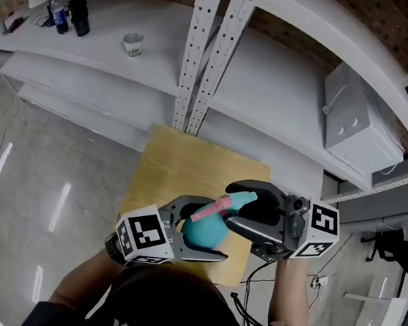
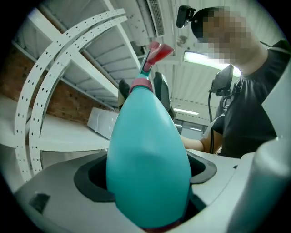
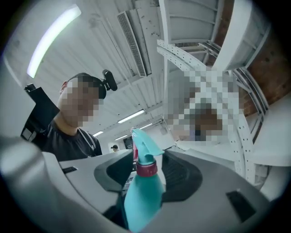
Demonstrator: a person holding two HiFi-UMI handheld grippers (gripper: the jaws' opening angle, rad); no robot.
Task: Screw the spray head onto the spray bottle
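Bright overhead light — fisheye-bent edges, sharp

A wooden table (image 1: 181, 170) is standing before a white shelf (image 1: 272, 86) carrying a cup (image 1: 133, 43), black flask (image 1: 79, 16) and water bottle (image 1: 58, 14) at its left end.

Smooth teal plastic bottle (image 2: 148, 159), matt pale wooden tabletop (image 1: 181, 167), white painted perforated metal posts (image 1: 200, 47), rough red brick wall (image 2: 63, 102), glossy grey floor (image 1: 40, 175).
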